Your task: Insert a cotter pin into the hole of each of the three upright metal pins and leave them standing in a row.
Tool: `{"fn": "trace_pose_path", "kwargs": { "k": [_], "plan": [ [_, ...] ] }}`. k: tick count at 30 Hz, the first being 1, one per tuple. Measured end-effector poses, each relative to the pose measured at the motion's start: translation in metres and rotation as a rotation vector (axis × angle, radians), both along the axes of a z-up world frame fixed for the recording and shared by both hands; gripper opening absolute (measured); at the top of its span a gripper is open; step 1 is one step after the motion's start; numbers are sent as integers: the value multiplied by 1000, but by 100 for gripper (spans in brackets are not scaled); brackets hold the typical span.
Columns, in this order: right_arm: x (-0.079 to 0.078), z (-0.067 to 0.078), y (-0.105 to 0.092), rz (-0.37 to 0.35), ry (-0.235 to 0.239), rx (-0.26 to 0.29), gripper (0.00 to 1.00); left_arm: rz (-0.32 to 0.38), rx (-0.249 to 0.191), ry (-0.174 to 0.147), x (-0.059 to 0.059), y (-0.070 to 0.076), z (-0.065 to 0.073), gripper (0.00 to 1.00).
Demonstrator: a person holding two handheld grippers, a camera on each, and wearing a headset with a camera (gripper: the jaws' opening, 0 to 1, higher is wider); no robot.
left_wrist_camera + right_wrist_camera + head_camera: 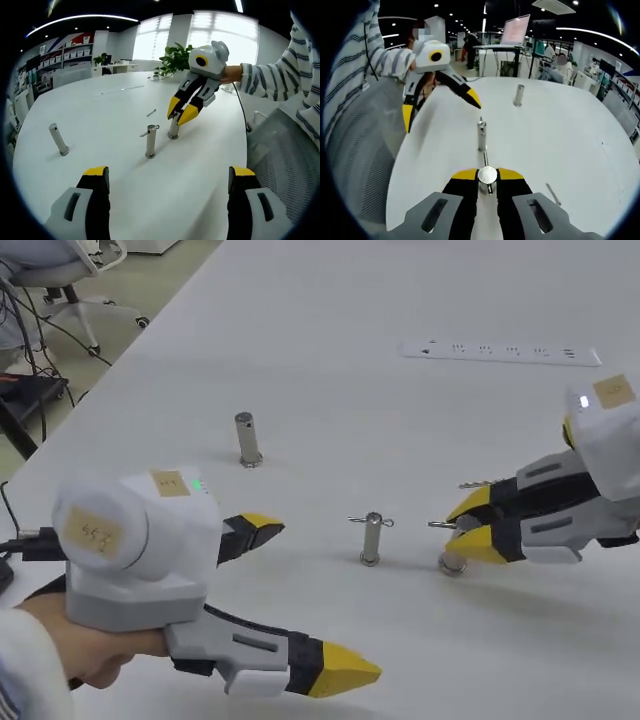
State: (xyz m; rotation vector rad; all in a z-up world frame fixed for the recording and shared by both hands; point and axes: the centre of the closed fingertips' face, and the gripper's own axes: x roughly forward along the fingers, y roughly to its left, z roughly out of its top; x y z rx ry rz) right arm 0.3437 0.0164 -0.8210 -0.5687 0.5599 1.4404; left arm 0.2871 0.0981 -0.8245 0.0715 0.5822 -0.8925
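Three upright metal pins stand in a row on the white table [330, 380]. The far pin [247, 439] has a bare hole. A cotter pin [372, 521] sits through the middle pin [371, 538]. My right gripper [462, 528] is shut on the near-right pin [452, 563], gripping its top, and a thin cotter pin [440, 525] sticks out beside the jaws. In the right gripper view that wire [489, 188] crosses the pin's head. My left gripper [310, 600] hovers open at the lower left, holding nothing.
A loose cotter pin [478, 483] lies on the table just behind the right gripper. A white power strip [500, 351] lies at the far right. An office chair [70, 280] and cables stand beyond the table's left edge.
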Motion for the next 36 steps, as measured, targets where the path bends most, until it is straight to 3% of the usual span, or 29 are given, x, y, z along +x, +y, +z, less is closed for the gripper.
{"fn": "trace_pose_path", "kwargs": {
  "k": [15,26,36],
  "plan": [
    [1,-2,0,-1,15,34,14,44,6,7,5,8,1,97],
    [0,-2,1,-37,52,64,16,72,18,15,7,14,-1,97],
    [1,8,-3,-98,59,115,33,100,16,24,9,20,-2,97]
  ]
}}
